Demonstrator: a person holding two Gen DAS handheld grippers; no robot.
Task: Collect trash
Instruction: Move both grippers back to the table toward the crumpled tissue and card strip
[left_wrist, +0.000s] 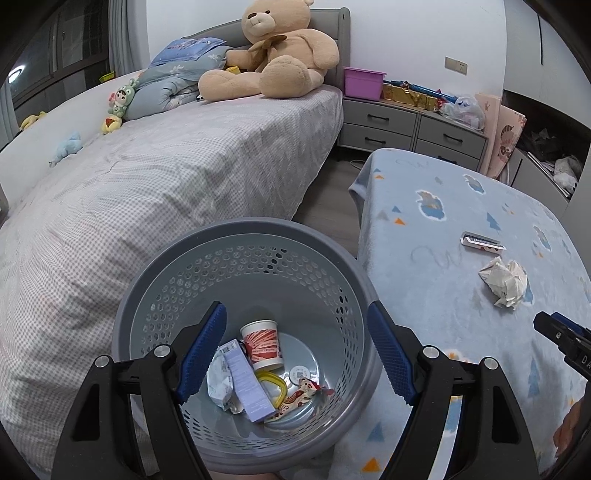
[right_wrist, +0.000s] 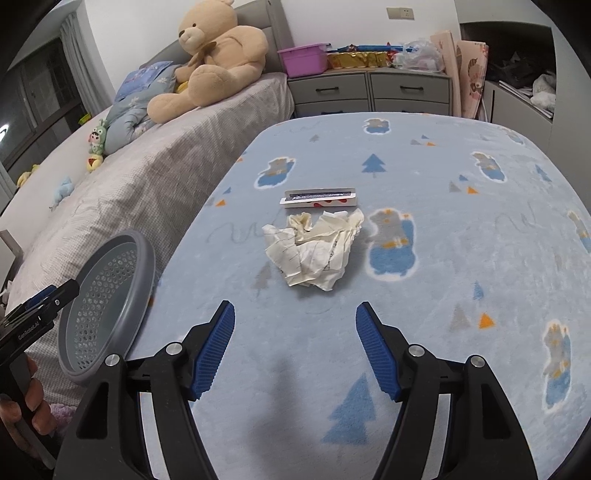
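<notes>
1. Right gripper (right_wrist: 295, 354): jaws apart, nothing between the pads, hovering over the blue patterned blanket (right_wrist: 461, 258).
2. Crumpled paper (right_wrist: 314, 251): loose on the blanket at 12 o'clock from the right gripper, near but not touching. Risk noted: a springy, irregular wad could slip from a shallow pinch, or the pads could snag the fleece beneath and drag it along.
3. Small flat packet (right_wrist: 319, 197): just beyond the paper at 12 o'clock, close beside it. Risk noted: could be nudged away during a grab at the paper; thin profile likely hard to pick off soft fabric.
4. Left gripper (left_wrist: 297, 354): jaws wide apart, empty, poised above the grey perforated basket (left_wrist: 240, 236).
5. Basket contents: paper cup (left_wrist: 262, 343), wrappers and a small box already inside. Basket at 9 o'clock from the right gripper, beside the blanket's edge. Risk noted: a drop released short of the rim would land on the floor.
6. Teddy bear (left_wrist: 280, 51) on the bed at far 12 o'clock, well clear.
</notes>
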